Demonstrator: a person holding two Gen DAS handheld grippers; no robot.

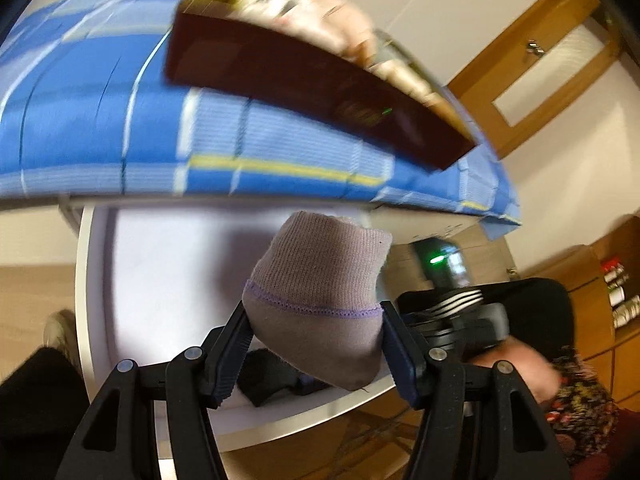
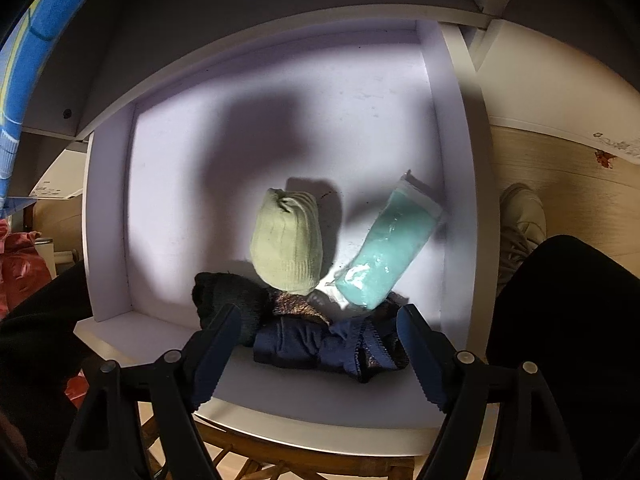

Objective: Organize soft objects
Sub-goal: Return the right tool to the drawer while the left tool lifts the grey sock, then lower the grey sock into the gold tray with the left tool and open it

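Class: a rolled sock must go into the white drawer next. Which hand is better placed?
Left: its fingers grip the grey sock above the drawer; the right gripper is empty.

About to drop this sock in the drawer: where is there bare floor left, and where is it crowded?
The drawer floor is bare across the back half and down the left wall. The front is crowded: green sock roll, teal packet, black bundle and navy cloth. The left gripper holds the grey sock.

Place: we log a home bedroom.
Evidence: blue checked bedsheet (image 1: 120, 128), wooden door (image 1: 552, 64), white drawer (image 2: 108, 216) holding socks (image 2: 286, 240).
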